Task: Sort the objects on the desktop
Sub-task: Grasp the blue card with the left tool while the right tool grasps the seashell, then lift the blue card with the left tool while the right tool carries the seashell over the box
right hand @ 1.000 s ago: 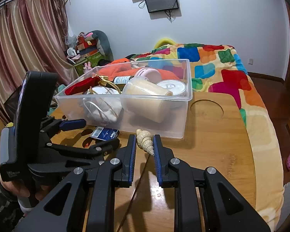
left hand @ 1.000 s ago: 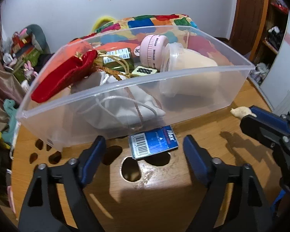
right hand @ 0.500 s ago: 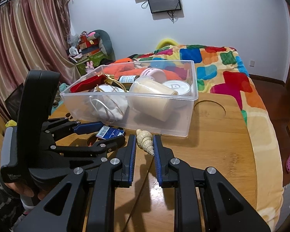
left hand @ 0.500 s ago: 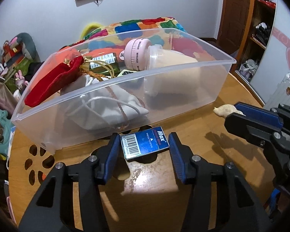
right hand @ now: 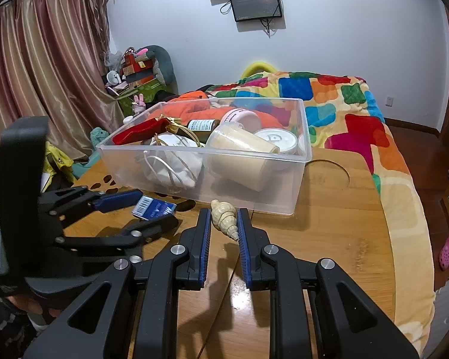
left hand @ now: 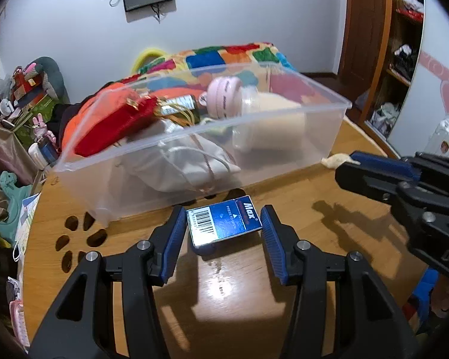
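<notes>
A small blue Max box (left hand: 223, 224) with a barcode sits between the pads of my left gripper (left hand: 223, 226), which is shut on it and holds it just above the wooden table; the box also shows in the right wrist view (right hand: 154, 209). My right gripper (right hand: 223, 221) is shut on a cream spiral seashell (right hand: 224, 217), whose tip also shows in the left wrist view (left hand: 333, 160). A clear plastic bin (left hand: 314, 137) just beyond both holds a red pouch, a white drawstring bag, a beige cup, a pink lid and a bottle.
The round wooden table (right hand: 344, 239) has paw-shaped cut-outs (left hand: 74, 239) at the left and a round cut-out (right hand: 329, 170) behind the bin. A bed with a colourful blanket (right hand: 344, 104) lies beyond the table. Clutter and curtains stand at the left.
My left gripper has closed from wide open onto the blue box and lifted it slightly off the table. The right gripper has kept hold of the seashell and risen a little.
</notes>
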A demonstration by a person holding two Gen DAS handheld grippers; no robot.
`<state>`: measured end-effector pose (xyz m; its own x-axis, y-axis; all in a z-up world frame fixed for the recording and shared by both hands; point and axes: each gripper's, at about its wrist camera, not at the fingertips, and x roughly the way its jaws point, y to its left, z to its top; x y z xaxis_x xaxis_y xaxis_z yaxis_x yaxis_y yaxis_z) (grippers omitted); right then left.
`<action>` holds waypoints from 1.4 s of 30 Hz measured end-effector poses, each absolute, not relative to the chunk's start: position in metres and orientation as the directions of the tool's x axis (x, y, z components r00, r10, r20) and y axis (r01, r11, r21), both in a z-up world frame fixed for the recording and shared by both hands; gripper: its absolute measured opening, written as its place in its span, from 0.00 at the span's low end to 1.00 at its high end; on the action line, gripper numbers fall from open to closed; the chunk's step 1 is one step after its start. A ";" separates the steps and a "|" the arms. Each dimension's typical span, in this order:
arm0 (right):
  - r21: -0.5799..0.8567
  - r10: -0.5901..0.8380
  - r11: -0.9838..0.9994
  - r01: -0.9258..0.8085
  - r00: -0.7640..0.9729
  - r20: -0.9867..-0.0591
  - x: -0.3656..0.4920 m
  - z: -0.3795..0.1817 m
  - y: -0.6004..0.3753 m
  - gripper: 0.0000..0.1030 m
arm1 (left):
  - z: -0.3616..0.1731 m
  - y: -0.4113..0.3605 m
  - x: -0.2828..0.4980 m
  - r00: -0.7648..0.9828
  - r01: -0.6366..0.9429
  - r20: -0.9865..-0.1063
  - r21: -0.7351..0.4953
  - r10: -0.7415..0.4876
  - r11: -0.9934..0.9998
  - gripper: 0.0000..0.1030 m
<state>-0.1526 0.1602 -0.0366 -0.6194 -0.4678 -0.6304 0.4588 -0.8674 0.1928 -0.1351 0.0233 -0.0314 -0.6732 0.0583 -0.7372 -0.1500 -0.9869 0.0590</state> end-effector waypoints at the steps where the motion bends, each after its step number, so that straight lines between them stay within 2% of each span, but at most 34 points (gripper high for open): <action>1: 0.191 -0.467 -0.868 0.459 -0.620 -0.630 -0.152 -0.036 0.159 0.15 | -0.029 0.022 -0.134 -0.677 -0.150 -0.733 0.055 0.062 -0.987 0.49; 8: 0.174 -0.462 -0.868 0.465 -0.630 -0.624 -0.150 -0.027 0.154 0.15 | -0.009 0.006 -0.128 -0.712 -0.143 -0.696 0.014 0.092 -0.990 0.49; 29: 0.060 -0.432 -0.871 0.488 -0.699 -0.570 -0.179 0.022 0.129 0.15 | 0.037 -0.024 -0.152 -0.774 -0.116 -0.627 -0.001 0.091 -0.993 0.49; 42: 0.034 -0.445 -0.851 0.524 -0.686 -0.575 -0.209 0.025 0.094 0.15 | 0.039 -0.044 -0.189 -0.784 -0.099 -0.615 -0.016 0.088 -0.995 0.49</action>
